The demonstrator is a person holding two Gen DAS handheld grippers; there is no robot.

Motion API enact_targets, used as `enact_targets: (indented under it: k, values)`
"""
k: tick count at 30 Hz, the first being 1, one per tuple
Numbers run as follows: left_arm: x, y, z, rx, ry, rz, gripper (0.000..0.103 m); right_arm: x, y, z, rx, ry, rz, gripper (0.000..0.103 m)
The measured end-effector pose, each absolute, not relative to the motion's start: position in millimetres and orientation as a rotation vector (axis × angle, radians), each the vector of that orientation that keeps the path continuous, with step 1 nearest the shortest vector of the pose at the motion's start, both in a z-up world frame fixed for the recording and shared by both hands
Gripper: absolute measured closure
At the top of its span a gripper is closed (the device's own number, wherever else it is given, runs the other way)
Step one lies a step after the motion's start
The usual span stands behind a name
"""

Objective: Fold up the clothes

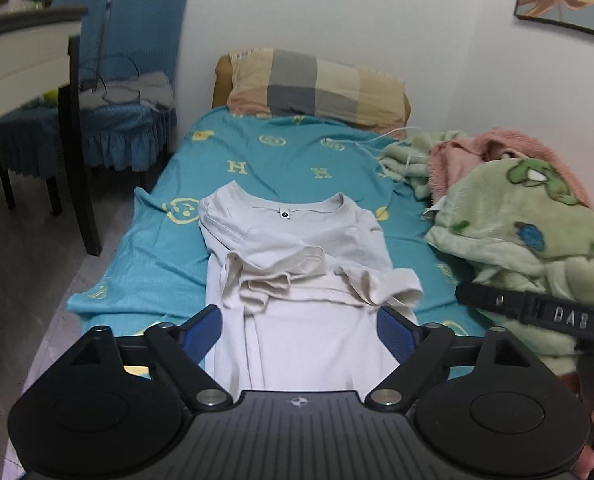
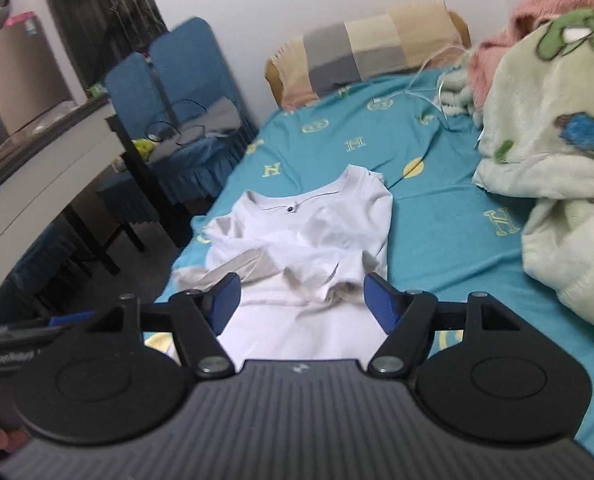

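Above white T-shirt (image 1: pixel 297 248), both grippers' jaws spread.

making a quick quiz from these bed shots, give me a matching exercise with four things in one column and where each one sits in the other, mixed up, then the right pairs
Things:
1. white t-shirt
2. checked pillow
3. green fleece blanket
4. blue chairs

Places:
A. head of the bed, against the wall
B. on the floor beside the bed, by the table
C. flat in the middle of the teal sheet, sleeves folded in
D. heaped along the bed's wall-side edge

Pairs: 1-C, 2-A, 3-D, 4-B
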State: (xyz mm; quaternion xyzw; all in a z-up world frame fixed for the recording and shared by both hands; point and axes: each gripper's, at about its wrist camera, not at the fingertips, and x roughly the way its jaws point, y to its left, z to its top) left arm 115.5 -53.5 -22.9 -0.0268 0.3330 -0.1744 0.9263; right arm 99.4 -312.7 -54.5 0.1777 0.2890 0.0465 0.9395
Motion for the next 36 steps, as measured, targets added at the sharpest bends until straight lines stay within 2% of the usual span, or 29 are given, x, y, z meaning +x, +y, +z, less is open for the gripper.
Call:
enact_targets:
  k: [5,12,26,31,36]
  values:
    - [71.0,-55.2,-30.4,0.014,0.628,-0.356,0.003,53.3,-296.0,-53.0,0.326,0.554,0.088,0.032]
    - [69.3,-53.5,-49.1,0.065,0.618,-0.347,0.003,52.8,-286.4,-59.9,0.274,0.537,0.063,0.032]
    - [89.0,-40.8,-60.1,-0.016,0.634,-0.305,0.003,60.6,-283.9,-67.1,0.228,0.533,0.021,0.032]
    - [89.8,-45.9,-69.1,-0.018,0.682,-0.318,0.003,59.8,-285.7,-67.5,0.226,0.548,-0.001,0.032]
    - [96.6,-45.1,-86.1,-0.104,0.805,-0.347,0.003,60.5,-288.8,-69.2,0.238,0.564,-0.021,0.032]
